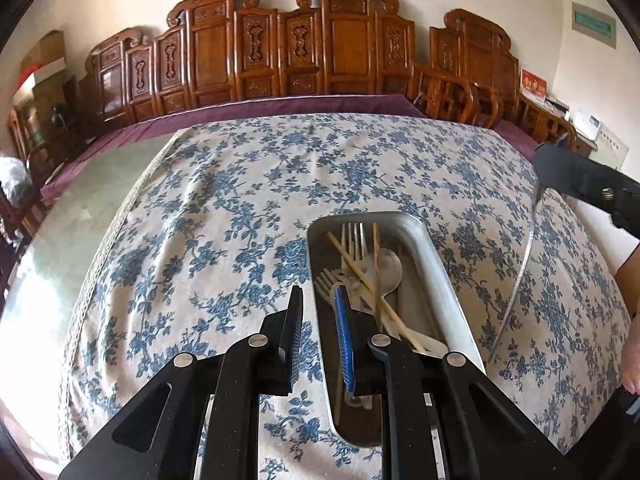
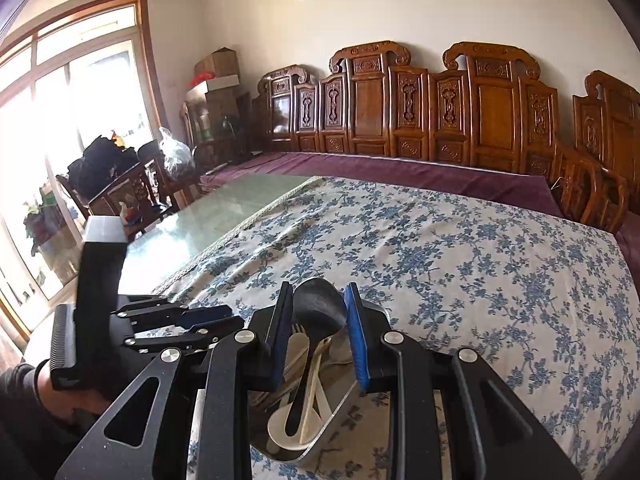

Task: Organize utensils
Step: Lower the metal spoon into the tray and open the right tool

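Steel spoon [image 2: 318, 308] clamped in right tool [image 2: 318, 320] above tray [image 1: 436, 264], ready for sorting; left tool [image 1: 320, 320] slackened, gripping nothing.

A table [image 1: 52, 264] with a pale green glossy top carries everything. A white cloth [image 1: 248, 200] printed with blue flowers, lace along its edge, covers most of it and leaves a bare strip on the window side. Directly on the cloth lies one long metal tray [image 1: 436, 264] with rounded corners; forks, chopsticks and spoons are piled inside it
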Demonstrator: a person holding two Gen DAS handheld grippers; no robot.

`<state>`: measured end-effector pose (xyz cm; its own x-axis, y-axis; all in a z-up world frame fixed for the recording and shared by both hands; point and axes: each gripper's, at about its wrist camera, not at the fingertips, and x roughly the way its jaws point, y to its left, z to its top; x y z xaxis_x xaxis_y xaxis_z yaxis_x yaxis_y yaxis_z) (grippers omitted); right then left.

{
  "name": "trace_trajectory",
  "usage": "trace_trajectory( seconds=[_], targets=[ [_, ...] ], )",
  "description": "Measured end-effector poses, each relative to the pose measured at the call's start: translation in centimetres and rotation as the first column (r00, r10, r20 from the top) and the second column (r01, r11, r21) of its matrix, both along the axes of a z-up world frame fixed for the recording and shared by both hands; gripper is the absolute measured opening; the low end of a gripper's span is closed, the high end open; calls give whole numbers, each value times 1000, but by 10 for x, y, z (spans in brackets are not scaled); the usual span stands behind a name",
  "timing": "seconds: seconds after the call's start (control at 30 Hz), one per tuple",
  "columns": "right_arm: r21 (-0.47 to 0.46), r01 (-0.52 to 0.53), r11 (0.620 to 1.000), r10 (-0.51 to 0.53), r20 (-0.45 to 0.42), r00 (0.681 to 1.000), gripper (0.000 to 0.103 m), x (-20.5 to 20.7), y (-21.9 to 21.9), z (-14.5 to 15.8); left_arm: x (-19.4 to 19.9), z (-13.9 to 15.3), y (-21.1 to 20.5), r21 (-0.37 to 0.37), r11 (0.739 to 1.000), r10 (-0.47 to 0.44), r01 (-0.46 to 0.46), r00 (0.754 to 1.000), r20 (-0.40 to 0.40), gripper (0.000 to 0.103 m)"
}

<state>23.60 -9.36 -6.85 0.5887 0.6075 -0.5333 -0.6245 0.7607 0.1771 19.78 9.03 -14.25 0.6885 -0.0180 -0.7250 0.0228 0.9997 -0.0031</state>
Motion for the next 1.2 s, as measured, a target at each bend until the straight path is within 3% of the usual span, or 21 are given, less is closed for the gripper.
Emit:
trace_trajectory(
  seconds=[0.63,1.2],
  targets=[
    [-76,-36,996,26,-130,991,29,17,53,-44,-5,-7,24,-27,999,37,-37,999,13,15],
    [-102,6,995,-29,-226,974,29,59,77,-80,-2,-11,27,-35,999,40,-40,999,0,15]
  ],
)
